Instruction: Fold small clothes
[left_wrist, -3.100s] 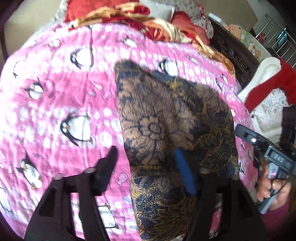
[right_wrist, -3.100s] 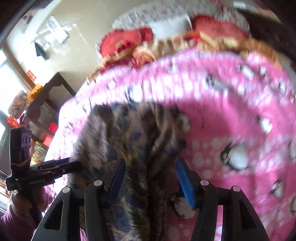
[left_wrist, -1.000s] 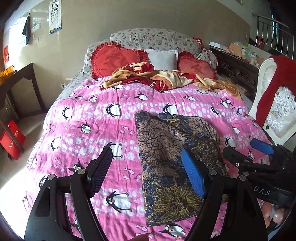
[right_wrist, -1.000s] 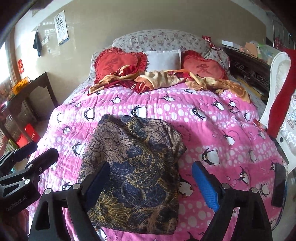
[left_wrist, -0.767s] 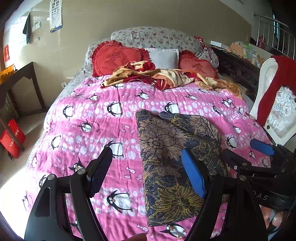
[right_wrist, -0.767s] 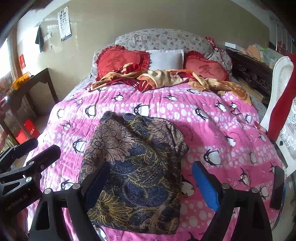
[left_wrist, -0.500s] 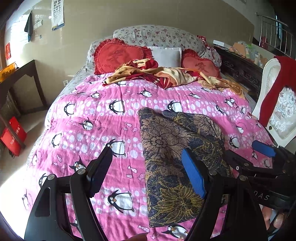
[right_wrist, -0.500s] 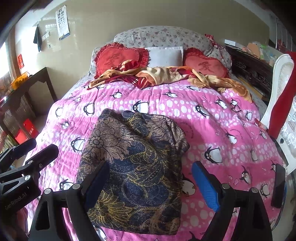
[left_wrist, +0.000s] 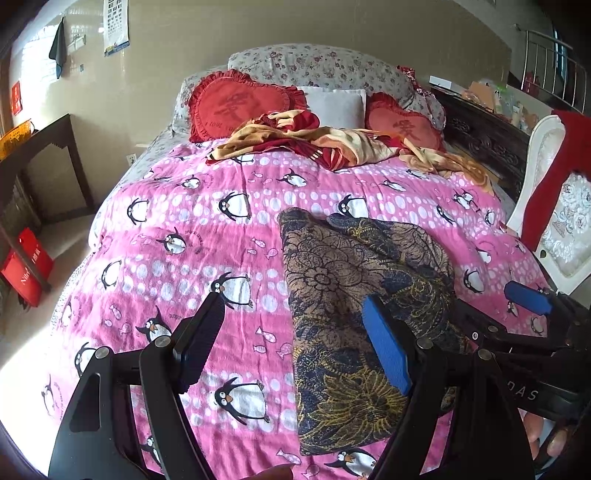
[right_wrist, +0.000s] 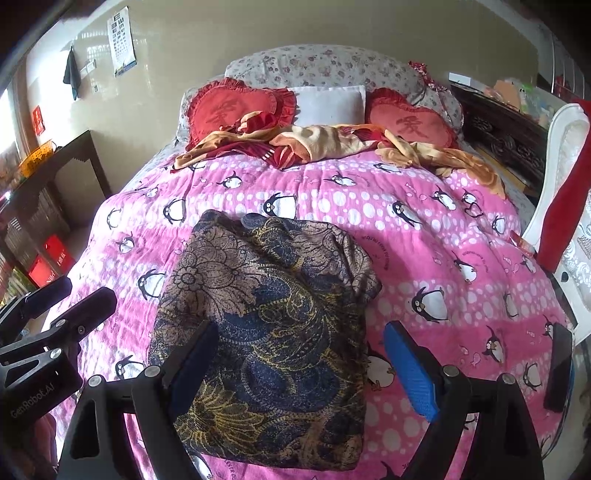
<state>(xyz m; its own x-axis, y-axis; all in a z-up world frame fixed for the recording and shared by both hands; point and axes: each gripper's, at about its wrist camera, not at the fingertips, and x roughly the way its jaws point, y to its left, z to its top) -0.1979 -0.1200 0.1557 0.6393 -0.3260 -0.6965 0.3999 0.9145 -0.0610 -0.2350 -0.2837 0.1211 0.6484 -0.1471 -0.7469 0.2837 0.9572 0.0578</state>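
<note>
A folded brown and navy floral garment (left_wrist: 354, 295) lies flat on the pink penguin bedspread (left_wrist: 207, 229); it also shows in the right wrist view (right_wrist: 266, 314). My left gripper (left_wrist: 291, 343) is open and empty, held above the bed near the garment's near left edge. My right gripper (right_wrist: 303, 365) is open and empty, held above the garment's near end. Each gripper shows at the edge of the other's view: the right one (left_wrist: 524, 310) and the left one (right_wrist: 48, 314).
Red heart cushions (left_wrist: 240, 107), a white pillow (left_wrist: 332, 107) and a crumpled red and tan blanket (left_wrist: 314, 144) lie at the bed's head. A dark table (left_wrist: 40, 155) stands left, with a red box (left_wrist: 26, 266) beneath. A white chair with red cloth (left_wrist: 554, 206) stands right.
Both grippers have pulled back and up from the garment since three seconds ago, so the whole bed shows. Over the last second they only drift slightly; the garment lies still.
</note>
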